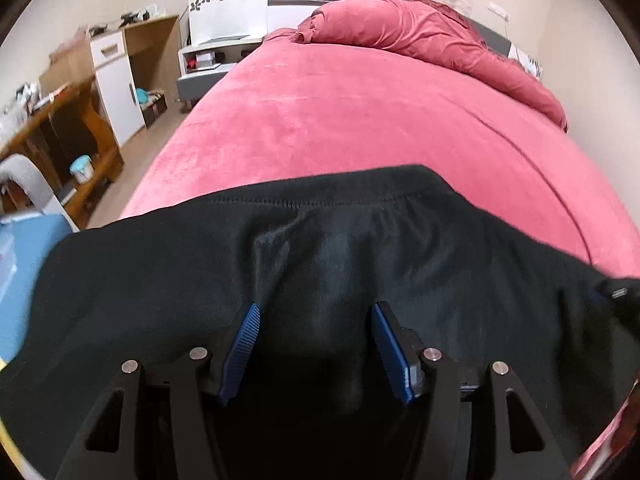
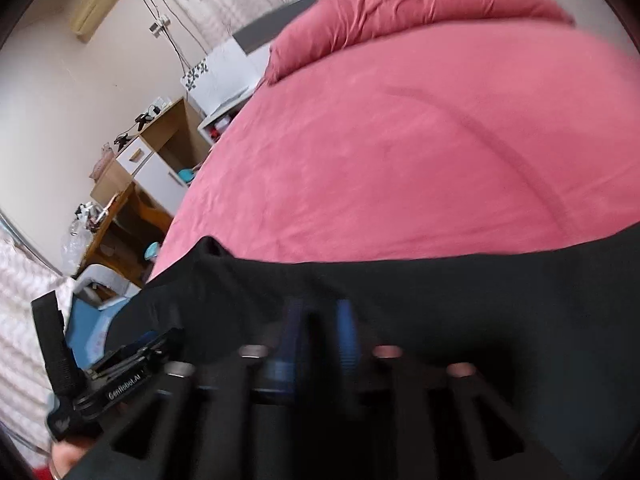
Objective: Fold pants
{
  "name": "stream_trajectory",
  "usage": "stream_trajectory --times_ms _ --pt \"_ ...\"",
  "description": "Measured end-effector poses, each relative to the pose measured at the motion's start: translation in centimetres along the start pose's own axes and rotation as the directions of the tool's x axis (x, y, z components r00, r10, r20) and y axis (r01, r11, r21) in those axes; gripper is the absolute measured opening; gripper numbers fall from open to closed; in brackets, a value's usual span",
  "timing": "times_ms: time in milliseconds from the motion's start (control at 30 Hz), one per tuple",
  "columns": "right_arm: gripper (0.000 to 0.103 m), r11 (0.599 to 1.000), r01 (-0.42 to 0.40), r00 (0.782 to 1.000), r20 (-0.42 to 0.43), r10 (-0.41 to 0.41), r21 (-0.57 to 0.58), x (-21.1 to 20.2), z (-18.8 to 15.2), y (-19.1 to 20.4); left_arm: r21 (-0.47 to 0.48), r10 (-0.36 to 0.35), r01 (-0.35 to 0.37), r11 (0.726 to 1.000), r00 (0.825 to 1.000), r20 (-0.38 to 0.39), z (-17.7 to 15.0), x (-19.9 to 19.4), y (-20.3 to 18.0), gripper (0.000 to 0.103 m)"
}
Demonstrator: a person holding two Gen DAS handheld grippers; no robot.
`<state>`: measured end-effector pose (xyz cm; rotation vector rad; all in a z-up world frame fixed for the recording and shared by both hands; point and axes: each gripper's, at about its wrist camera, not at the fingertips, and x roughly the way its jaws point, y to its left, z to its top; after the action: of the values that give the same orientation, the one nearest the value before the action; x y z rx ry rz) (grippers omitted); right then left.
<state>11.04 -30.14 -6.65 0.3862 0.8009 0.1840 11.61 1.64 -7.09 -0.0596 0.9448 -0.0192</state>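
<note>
Black pants (image 1: 320, 248) lie across the near end of a bed with a pink cover (image 1: 340, 112), the stitched waistband edge facing away. My left gripper (image 1: 316, 312) is open just above the pants, its blue pads spread wide with cloth beneath them. In the right wrist view the pants (image 2: 460, 292) fill the lower frame. My right gripper (image 2: 320, 312) has its blue pads close together with a narrow dark gap; the view is blurred, so I cannot tell whether cloth is pinched. The left gripper's body (image 2: 120, 380) shows at lower left.
A pink pillow (image 1: 420, 36) lies at the bed's head. A white nightstand (image 1: 216, 40), a white and wood cabinet (image 1: 120, 76) and a wooden desk (image 1: 60, 140) stand along the left. A blue item (image 1: 24, 280) sits at the near left.
</note>
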Motion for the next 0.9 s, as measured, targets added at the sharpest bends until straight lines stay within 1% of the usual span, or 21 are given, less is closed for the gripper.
stream_trajectory --times_ms 33,100,167,233,300,333,367,433,467,500,533,567,600,633,700,733,800,833,900 --pt "0.046 1.000 0.023 1.000 0.020 -0.024 0.020 -1.2 0.1 -1.4 0.009 0.006 -0.007 1.000 1.000 0.006 -0.2 -0.5 -0.3 0.059" --pt "0.046 0.994 0.073 0.996 0.034 -0.076 0.086 -3.6 0.0 -4.6 0.013 0.005 -0.006 1.000 0.999 0.032 -0.7 -1.2 -0.6 0.059" --pt "0.046 0.977 0.109 0.992 0.044 -0.119 0.182 -6.2 -0.4 -8.5 0.006 0.008 -0.008 1.000 0.999 0.047 -1.1 -1.7 -1.0 0.060" --pt "0.047 0.959 0.146 0.986 0.041 -0.160 0.242 -8.1 -0.9 -12.1 0.010 0.030 -0.031 0.999 0.998 0.058 -1.3 -1.6 -1.5 0.060" --pt "0.047 0.950 0.201 0.977 0.023 -0.213 0.238 -9.0 -1.2 -14.4 0.026 0.061 -0.063 0.998 0.996 0.065 -1.6 -1.5 -2.0 0.060" --pt "0.047 0.940 0.246 0.967 0.013 -0.256 0.234 -9.7 -1.4 -16.0 0.045 0.081 -0.084 0.995 0.995 0.061 -1.8 -1.6 -2.4 0.060" --pt "0.047 0.928 0.268 0.960 0.014 -0.281 0.259 -10.6 -1.7 -17.2 0.063 0.095 -0.098 0.993 0.994 0.059 -1.9 -1.7 -2.7 0.060" --pt "0.047 0.904 0.228 0.962 0.062 -0.267 0.363 -13.2 -2.5 -20.0 0.094 0.114 -0.118 0.989 0.992 0.051 -2.0 -2.0 -3.2 0.060" --pt "0.047 0.881 0.189 0.960 0.106 -0.258 0.434 -15.1 -3.2 -21.6 0.089 0.106 -0.110 0.990 0.993 0.052 -2.1 -2.4 -3.2 0.060" --pt "0.048 0.861 0.172 0.955 0.133 -0.264 0.478 -16.4 -3.8 -22.6 0.074 0.083 -0.087 0.993 0.995 0.054 -2.2 -2.9 -3.2 0.060" --pt "0.049 0.831 0.155 0.944 0.168 -0.283 0.534 -18.1 -4.9 -24.1 0.048 0.043 -0.046 0.998 0.997 0.061 -2.2 -3.3 -3.0 0.060" --pt "0.049 0.811 0.148 0.936 0.185 -0.300 0.565 -19.1 -5.6 -25.0 0.016 -0.016 0.015 1.000 0.998 0.066 -2.4 -3.8 -2.8 0.060" --pt "0.050 0.785 0.155 0.925 0.192 -0.329 0.599 -20.1 -6.5 -26.0 -0.009 -0.068 0.069 0.998 0.996 0.064 -2.5 -4.1 -2.8 0.061" --pt "0.052 0.763 0.160 0.920 0.185 -0.345 0.626 -20.6 -7.1 -26.9 -0.034 -0.129 0.131 0.991 0.990 0.053 -2.6 -4.2 -2.9 0.061" --pt "0.052 0.735 0.126 0.924 0.191 -0.331 0.666 -21.0 -8.0 -28.5 -0.044 -0.193 0.194 0.980 0.981 0.023 -2.9 -4.1 -3.5 0.062" --pt "0.052 0.721 0.077 0.928 0.215 -0.305 0.689 -21.1 -8.5 -29.4 -0.033 -0.213 0.213 0.976 0.977 0.013 -3.0 -4.1 -3.9 0.062" --pt "0.055 0.706 0.010 0.934 0.246 -0.260 0.708 -20.9 -8.9 -30.3 0.004 -0.226 0.226 0.974 0.974 -0.010 -3.2 -3.9 -4.9 0.062" --pt "0.058 0.699 -0.025 0.937 0.261 -0.233 0.715 -20.5 -9.0 -30.9 0.026 -0.216 0.216 0.976 0.976 -0.028 -3.3 -3.8 -5.4 0.062" --pt "0.059 0.689 -0.044 0.935 0.272 -0.226 0.723 -20.0 -8.9 -31.6 0.040 -0.193 0.195 0.980 0.980 -0.038 -3.4 -3.5 -5.7 0.062"
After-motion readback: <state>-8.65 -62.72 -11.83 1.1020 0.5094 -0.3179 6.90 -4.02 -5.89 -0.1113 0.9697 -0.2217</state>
